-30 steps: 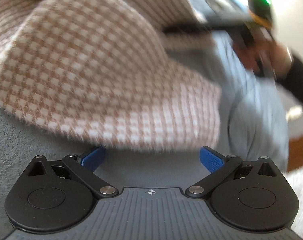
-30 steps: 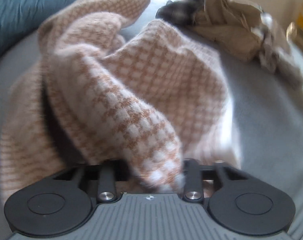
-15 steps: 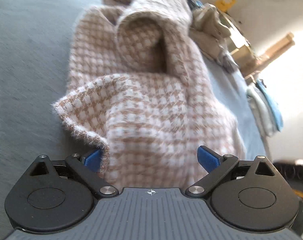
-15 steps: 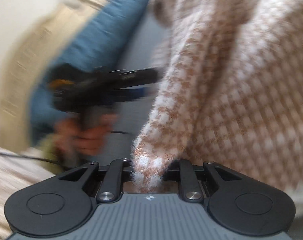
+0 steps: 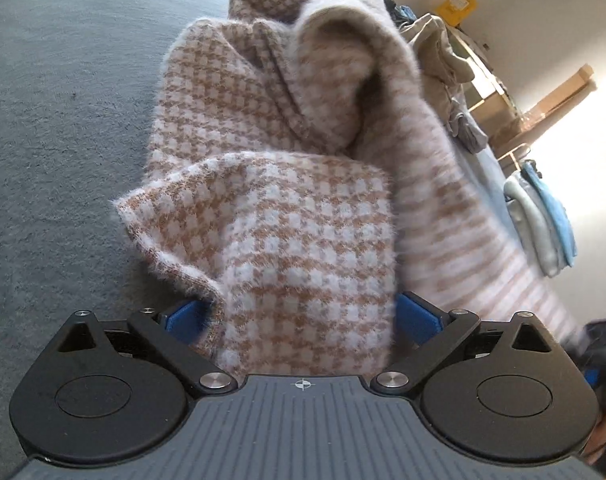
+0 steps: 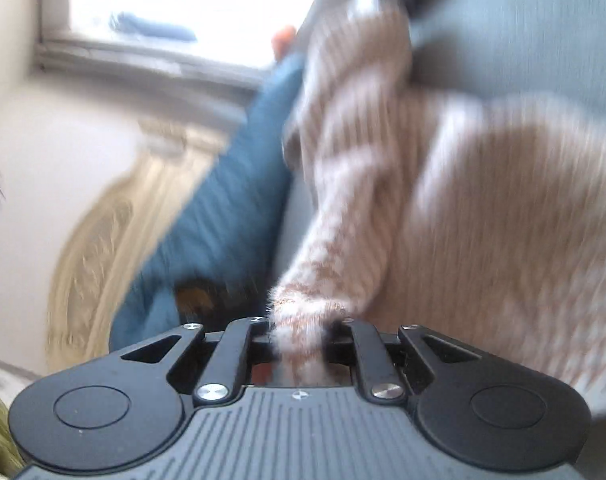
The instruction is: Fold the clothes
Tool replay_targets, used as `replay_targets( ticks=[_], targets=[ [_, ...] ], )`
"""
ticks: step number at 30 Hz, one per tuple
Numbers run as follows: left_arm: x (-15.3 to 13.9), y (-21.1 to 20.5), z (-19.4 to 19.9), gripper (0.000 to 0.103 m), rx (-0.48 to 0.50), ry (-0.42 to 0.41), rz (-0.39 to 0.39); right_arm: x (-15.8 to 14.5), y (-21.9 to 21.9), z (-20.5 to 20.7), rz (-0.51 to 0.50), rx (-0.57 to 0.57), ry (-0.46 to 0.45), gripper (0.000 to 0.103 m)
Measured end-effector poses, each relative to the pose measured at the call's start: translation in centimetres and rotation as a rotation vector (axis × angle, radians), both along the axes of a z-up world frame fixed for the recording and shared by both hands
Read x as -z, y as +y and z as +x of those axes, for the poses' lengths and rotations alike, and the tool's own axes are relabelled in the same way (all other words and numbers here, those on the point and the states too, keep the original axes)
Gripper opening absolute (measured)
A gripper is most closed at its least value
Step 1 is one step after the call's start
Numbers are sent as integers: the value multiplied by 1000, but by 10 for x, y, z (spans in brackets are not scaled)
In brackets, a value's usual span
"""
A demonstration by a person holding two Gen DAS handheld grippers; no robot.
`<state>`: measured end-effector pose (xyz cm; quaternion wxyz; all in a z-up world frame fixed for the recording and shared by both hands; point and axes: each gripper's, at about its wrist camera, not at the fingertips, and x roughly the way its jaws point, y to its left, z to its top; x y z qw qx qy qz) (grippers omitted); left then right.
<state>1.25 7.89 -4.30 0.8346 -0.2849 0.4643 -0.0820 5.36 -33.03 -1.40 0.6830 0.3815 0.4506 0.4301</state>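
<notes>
On the grey bed (image 5: pixel 55 128) | we found sweater (image 5: pixel 303 240) bunched, unfolded | right gripper (image 6: pixel 301 332) had just tightened, clamping its hem | left gripper (image 5: pixel 303 320) spread, fabric lying loose between.

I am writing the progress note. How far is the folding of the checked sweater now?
Done: nothing is neatly folded; the checked sweater lies bunched on the grey surface. In hand: the right hand-held gripper pinches a fuzzy edge, its jaws having just been closing; the left hand-held gripper stands open around another edge. Left: spreading it flat and every fold.
</notes>
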Motion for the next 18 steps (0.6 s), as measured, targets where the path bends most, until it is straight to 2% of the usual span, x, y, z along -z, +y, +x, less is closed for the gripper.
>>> replay_targets(
  ticks=[5,8,10,14,18],
  targets=[
    [-2,-3,3,99,14,-2,29,-42,-52,28,-8,261,-147,12],
    [-4,-4,0,100,23,-15,48,-54,-93,43,-3,426,-210,12],
    [-6,-4,-2,100,22,-22,63,-49,-118,55,-44,517,-209,12],
    [-8,-13,-3,100,42,-31,145,2,-153,82,-149,636,-85,12],
    [-8,-23,3,100,58,-17,237,64,-149,92,-257,662,84,11]
  ],
)
